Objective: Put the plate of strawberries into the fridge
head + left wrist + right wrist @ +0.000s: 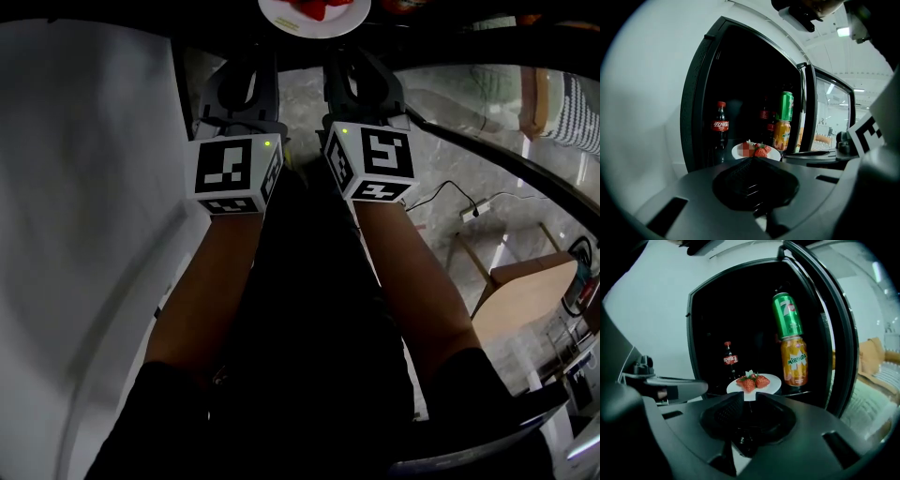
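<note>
The white plate of strawberries (753,383) rests at the front of the dark fridge (708,333) shelf and also shows at the top of the head view as the plate (314,14). My right gripper (749,398) is at its near rim, jaws almost together with the white rim between them. My left gripper (752,159) is shut on nothing, a little short of the plate (756,151) and to its left. Both grippers, left (246,61) and right (354,58), reach forward side by side.
Inside the fridge stand a cola bottle (730,361) at the back left and a green can (787,315) stacked on an orange can (794,361) to the right. The glass door (836,338) hangs open on the right. A white wall (84,187) is left, wooden furniture (530,281) right.
</note>
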Available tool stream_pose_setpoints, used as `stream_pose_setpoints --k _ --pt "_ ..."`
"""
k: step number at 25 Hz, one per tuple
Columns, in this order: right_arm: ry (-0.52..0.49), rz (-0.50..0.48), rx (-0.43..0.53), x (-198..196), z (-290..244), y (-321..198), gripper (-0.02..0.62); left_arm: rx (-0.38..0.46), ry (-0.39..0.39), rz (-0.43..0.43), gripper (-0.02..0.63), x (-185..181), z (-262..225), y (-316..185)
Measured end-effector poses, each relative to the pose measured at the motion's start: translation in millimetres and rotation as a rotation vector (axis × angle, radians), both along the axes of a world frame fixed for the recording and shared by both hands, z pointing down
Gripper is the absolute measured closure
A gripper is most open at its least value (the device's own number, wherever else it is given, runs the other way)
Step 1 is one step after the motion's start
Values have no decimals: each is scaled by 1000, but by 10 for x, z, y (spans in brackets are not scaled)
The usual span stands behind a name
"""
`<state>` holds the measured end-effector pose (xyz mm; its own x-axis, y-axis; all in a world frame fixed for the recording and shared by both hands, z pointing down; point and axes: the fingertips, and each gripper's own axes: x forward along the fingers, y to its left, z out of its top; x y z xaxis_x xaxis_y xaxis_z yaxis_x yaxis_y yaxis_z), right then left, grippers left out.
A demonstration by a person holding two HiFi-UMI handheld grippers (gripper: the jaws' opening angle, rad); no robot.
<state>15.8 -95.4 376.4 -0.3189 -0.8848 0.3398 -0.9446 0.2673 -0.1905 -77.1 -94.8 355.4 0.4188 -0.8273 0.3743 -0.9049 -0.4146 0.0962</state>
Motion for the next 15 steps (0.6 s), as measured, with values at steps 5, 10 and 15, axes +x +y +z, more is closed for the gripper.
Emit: stream_pose_setpoints --k 5,10,15 --pt "93 -49 20 -72 128 -24 514 -5 1 -2 601 11 63 -4" --pt "102 -63 11 -154 163 -50 514 -5 1 1 601 0 76 -25" --pt "103 -76 15 -208 192 -111 514 -5 8 -7 601 -27 118 -65"
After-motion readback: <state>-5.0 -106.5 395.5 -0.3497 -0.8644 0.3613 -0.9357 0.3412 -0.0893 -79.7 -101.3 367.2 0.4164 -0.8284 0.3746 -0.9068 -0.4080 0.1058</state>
